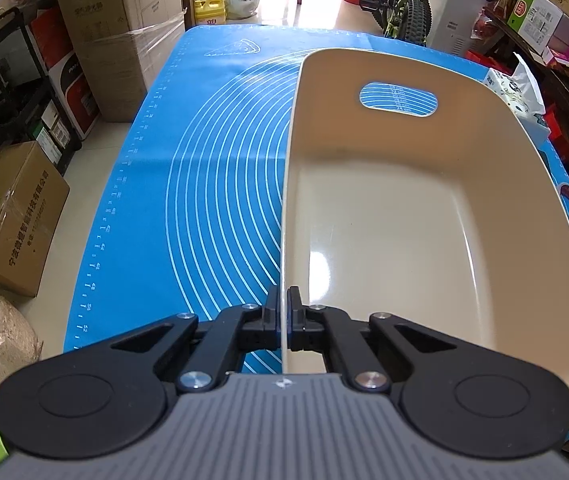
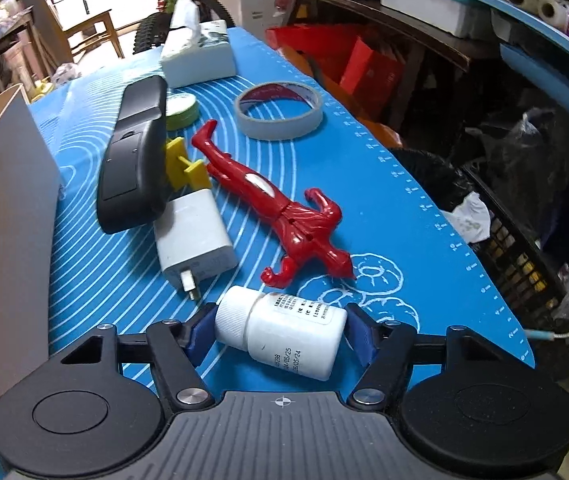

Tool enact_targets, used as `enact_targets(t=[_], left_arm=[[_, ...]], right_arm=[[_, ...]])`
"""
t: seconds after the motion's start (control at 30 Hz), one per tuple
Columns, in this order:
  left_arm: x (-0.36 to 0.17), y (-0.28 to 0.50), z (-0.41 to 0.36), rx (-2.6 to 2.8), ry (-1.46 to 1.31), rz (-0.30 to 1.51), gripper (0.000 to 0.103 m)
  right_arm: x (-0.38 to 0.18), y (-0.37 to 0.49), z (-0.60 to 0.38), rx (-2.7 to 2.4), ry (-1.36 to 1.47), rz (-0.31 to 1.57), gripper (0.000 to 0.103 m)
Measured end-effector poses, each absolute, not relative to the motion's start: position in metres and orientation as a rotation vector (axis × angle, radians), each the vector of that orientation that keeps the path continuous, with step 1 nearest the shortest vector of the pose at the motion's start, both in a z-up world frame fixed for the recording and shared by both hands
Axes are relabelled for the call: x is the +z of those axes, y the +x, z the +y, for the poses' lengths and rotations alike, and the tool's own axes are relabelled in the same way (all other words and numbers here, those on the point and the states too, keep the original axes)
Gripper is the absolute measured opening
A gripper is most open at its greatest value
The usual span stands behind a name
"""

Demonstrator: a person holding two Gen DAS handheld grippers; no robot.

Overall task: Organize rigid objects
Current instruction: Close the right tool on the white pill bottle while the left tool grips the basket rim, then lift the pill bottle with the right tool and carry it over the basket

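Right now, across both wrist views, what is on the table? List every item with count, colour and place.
bin: 1, beige, on the mat's left part, nothing in it, wall pinched by the left gripper
mat: 1, blue with white lines, covers the table
bottle: 1, white, lying between the right gripper's fingers
figure: 1, red, lying beyond the bottle
charger: 1, white, left of the figure
remote: 1, black, leaning over the charger
yellow piece: 1, yellow, between remote and figure
green tape: 1, green, behind the remote
white tape: 1, white, far right
tissue pack: 1, white, far end
left gripper: shut on the bin wall
right gripper: around the bottle, grip unclear
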State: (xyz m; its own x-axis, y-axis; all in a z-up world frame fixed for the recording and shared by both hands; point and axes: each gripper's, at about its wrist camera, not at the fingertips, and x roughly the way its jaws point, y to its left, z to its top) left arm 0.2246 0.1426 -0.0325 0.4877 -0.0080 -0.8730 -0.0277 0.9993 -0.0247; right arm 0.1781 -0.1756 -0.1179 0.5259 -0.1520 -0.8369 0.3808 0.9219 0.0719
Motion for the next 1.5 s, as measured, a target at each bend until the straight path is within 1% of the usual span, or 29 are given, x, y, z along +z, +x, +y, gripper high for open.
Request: enact_targets(t=[0.53, 0.9, 1.2, 1.5], left_arm=[[-0.031, 0.226, 0.145, 0.012, -0.071, 1.065, 0.004], [-0.032, 0.225, 0.146, 0.009, -0.078, 1.065, 0.004], [-0.03, 0.225, 0.147, 0.005, -0.085, 1.059, 0.004], [-0.03, 0.225, 0.147, 0.004, -0.076, 1.061, 0.004]], right_arm=[[-0.089, 0.162, -0.183, -0.288, 0.335, 0.941, 0.07], [-0.027, 0.165, -0.172, -0.219, 0.299, 0.777, 0.07], [0.025, 0.198, -0.142, -0.069, 0.225, 0.649, 0.07], [0.044, 0.224, -0.084, 0.074, 0.127, 0.609, 0.07]])
